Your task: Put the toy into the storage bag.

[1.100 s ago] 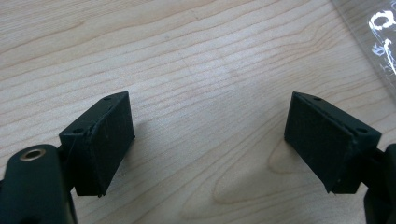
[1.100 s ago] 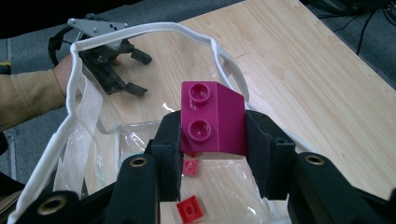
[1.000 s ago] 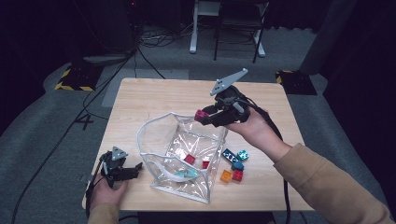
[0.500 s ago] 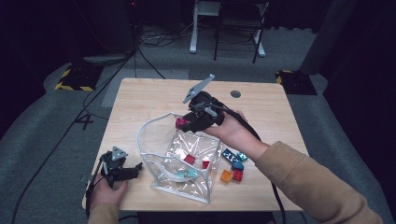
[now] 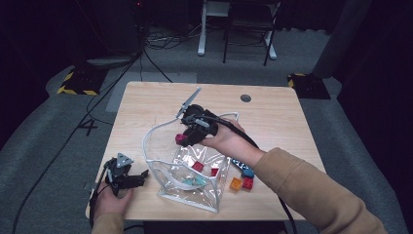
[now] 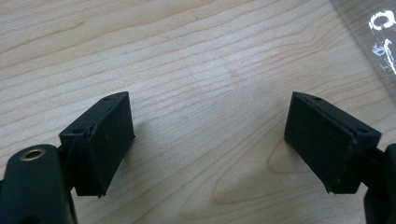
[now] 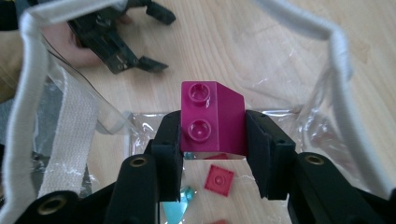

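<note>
Right tongs [image 7: 212, 140] pinch a magenta brick [image 7: 212, 119] between both pads, over the open mouth of a clear plastic pouch [image 5: 192, 178]. In the high view these tongs [image 5: 187, 136] hang above the middle of the bench [image 5: 292, 112], the hand [image 5: 226, 139] tilted down toward the pouch and the sleeve reaching in from the near right corner. The brick is glossy and hard, with two round studs and one sloped face. The pouch is soft and see-through, trimmed with a white fabric rim [image 7: 28, 70] that gapes wide all round the brick. Red and teal pieces lie inside it. More loose bricks [image 5: 243, 178] sit just beside the pouch, toward the right edge. Left tongs [image 5: 139, 178] rest near the near left corner, jaws spread wide and empty over bare wood grain, close beside the pouch. The far half of the bench is open.
</note>
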Motion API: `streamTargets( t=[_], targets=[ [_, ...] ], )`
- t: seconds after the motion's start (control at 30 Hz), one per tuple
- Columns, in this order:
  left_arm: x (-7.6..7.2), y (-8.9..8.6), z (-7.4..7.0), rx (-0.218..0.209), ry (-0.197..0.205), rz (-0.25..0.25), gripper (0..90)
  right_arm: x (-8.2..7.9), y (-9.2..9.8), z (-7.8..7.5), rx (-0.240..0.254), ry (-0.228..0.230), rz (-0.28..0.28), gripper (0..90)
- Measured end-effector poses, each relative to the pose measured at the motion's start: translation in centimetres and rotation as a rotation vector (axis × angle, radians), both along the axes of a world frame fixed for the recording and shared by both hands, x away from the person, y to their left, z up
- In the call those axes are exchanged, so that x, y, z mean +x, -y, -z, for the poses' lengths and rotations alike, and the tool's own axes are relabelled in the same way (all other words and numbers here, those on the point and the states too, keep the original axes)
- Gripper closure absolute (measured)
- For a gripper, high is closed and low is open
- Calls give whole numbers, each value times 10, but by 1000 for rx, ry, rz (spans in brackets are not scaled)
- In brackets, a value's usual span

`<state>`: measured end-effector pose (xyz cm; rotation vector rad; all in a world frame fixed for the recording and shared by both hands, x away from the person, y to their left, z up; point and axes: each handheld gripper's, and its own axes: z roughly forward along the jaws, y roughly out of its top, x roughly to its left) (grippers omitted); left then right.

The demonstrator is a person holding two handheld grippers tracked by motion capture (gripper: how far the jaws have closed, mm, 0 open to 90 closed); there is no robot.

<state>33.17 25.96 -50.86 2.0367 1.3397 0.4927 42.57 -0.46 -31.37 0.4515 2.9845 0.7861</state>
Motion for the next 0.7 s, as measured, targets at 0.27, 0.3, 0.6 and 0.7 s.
streamTargets(
  t=[0.27,0.3,0.6,0.7],
  targets=[
    [0,0,0,-1,2,-2,161,2,-8,19,-118,-59,-6,587],
    [0,0,0,0,1,-2,161,2,-9,21,-128,-64,-18,586],
    [0,0,0,0,1,-3,161,-3,-8,19,-137,-76,-41,513],
    [0,0,0,-1,1,-3,161,-8,-4,10,-95,-59,-44,504]
  ],
)
